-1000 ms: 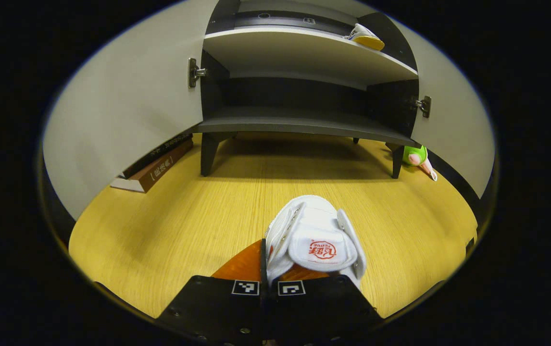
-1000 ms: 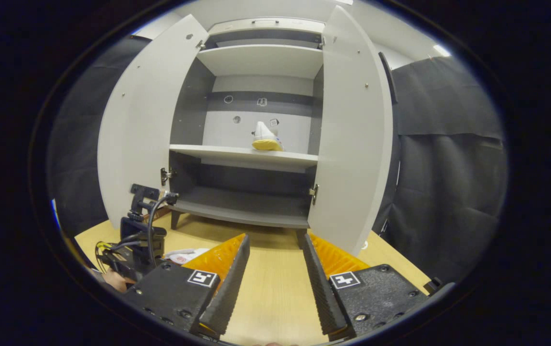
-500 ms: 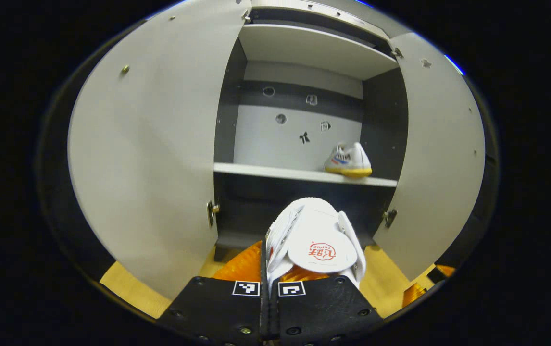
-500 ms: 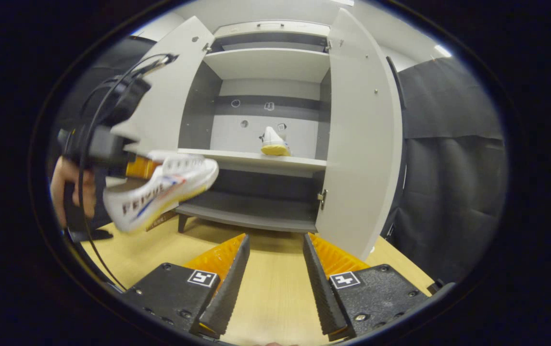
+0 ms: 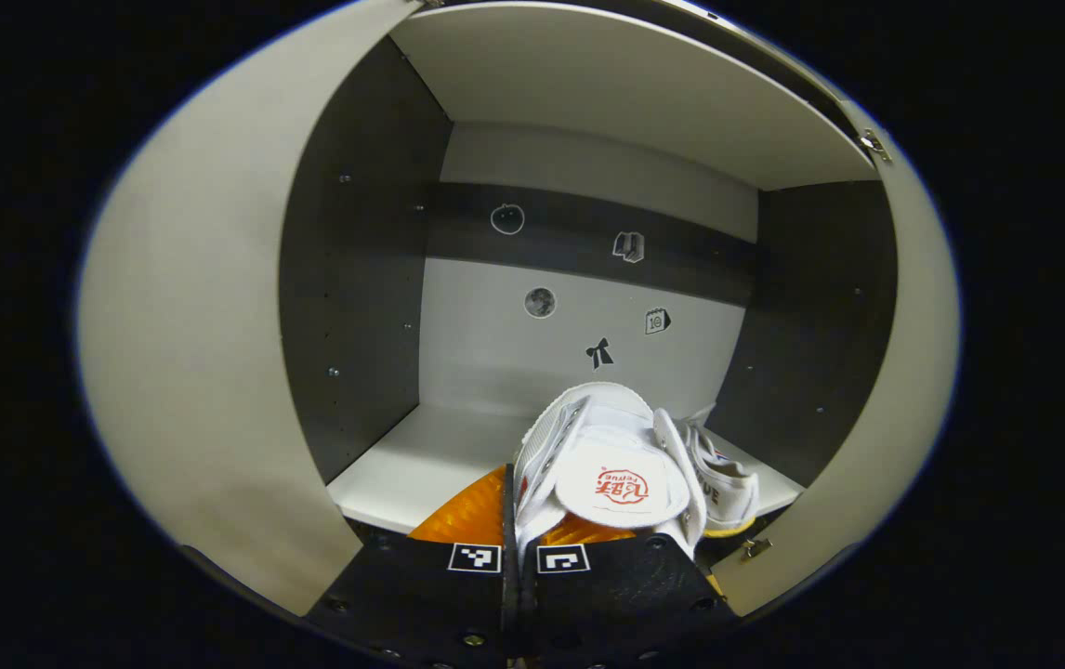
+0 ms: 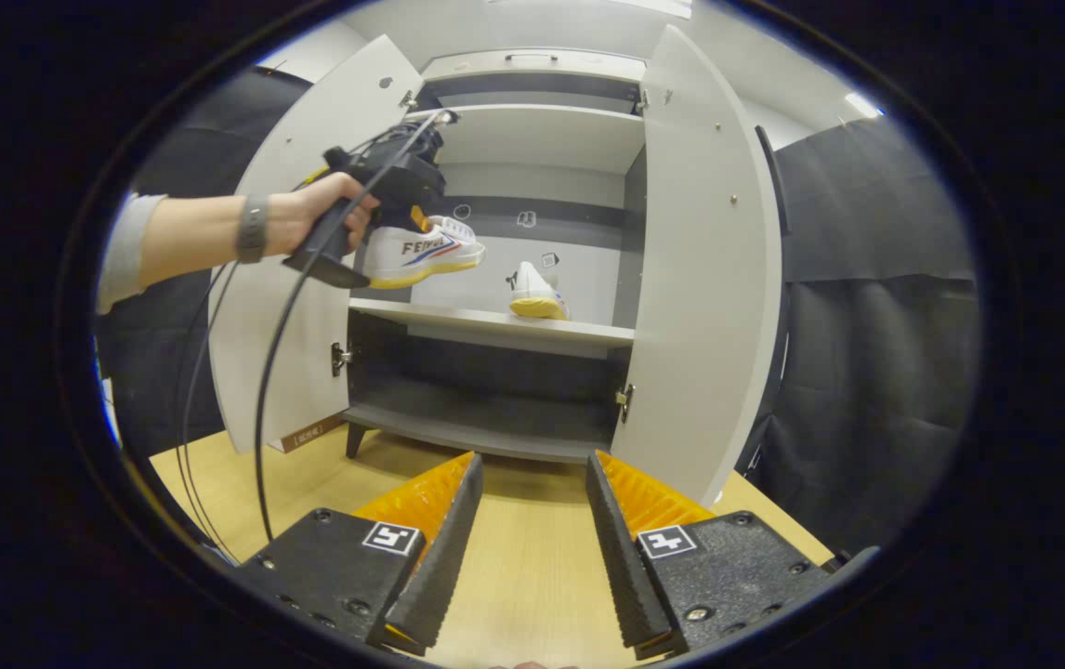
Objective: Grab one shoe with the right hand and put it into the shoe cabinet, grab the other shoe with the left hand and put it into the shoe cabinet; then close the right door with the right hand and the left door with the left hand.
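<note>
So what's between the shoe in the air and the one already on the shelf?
Nothing: in the right gripper view the held shoe and the shelved shoe have only bare shelf and back wall between them.

A white shoe [image 6: 421, 253] with a yellow sole hangs level in the left claw [image 5: 519, 502], toe toward the open cabinet [image 6: 532, 139], just above its middle shelf [image 6: 495, 321]. The second white shoe [image 6: 533, 291] stands on that shelf, right of centre. Both pale doors stand wide open
</note>
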The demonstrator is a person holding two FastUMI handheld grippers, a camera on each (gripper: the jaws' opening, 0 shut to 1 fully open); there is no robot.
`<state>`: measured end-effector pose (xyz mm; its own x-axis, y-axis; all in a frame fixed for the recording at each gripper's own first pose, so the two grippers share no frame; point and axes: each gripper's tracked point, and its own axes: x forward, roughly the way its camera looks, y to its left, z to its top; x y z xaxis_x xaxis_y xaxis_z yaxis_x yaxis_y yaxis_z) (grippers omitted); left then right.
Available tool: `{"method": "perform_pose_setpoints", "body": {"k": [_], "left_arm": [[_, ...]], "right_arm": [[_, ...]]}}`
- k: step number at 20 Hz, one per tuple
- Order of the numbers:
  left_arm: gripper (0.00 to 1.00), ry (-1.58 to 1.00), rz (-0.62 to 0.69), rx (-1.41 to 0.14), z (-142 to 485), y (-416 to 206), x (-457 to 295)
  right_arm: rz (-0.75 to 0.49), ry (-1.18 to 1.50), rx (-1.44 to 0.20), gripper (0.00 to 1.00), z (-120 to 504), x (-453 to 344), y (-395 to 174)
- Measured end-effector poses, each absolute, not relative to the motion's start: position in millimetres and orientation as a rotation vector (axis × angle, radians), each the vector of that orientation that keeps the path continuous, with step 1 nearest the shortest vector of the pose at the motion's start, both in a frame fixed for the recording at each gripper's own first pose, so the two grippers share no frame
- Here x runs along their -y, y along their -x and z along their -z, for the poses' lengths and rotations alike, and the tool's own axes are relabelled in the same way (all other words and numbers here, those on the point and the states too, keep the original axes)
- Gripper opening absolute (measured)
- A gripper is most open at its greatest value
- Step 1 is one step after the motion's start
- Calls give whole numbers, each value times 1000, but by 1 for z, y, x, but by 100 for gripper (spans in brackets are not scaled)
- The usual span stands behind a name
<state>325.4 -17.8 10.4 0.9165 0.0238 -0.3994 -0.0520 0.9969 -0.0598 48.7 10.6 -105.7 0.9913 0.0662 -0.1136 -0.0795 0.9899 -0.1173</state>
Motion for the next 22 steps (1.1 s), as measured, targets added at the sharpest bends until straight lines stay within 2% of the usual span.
{"method": "perform_pose_setpoints", "body": {"k": [6, 11, 14, 20, 21, 22], "left_arm": [[0, 43, -118, -572, 24, -383, 16], [0, 84, -176, -707, 55, -403, 5], [0, 79, -169, -791, 66, -406, 6], [0, 130, -116, -807, 66, -408, 14], [24, 141, -104, -821, 67, -406, 16], [27, 145, -106, -833, 67, -404, 15]], "right_arm": [[-12, 112, -130, 72, 112, 10, -50], [23, 108, -145, 71, 120, 18, -51], [29, 95, -160, 71, 127, 21, -53], [28, 85, -175, 72, 132, 20, -57], [25, 86, -176, 71, 132, 19, -58], [21, 86, -176, 71, 133, 18, -59]]}}
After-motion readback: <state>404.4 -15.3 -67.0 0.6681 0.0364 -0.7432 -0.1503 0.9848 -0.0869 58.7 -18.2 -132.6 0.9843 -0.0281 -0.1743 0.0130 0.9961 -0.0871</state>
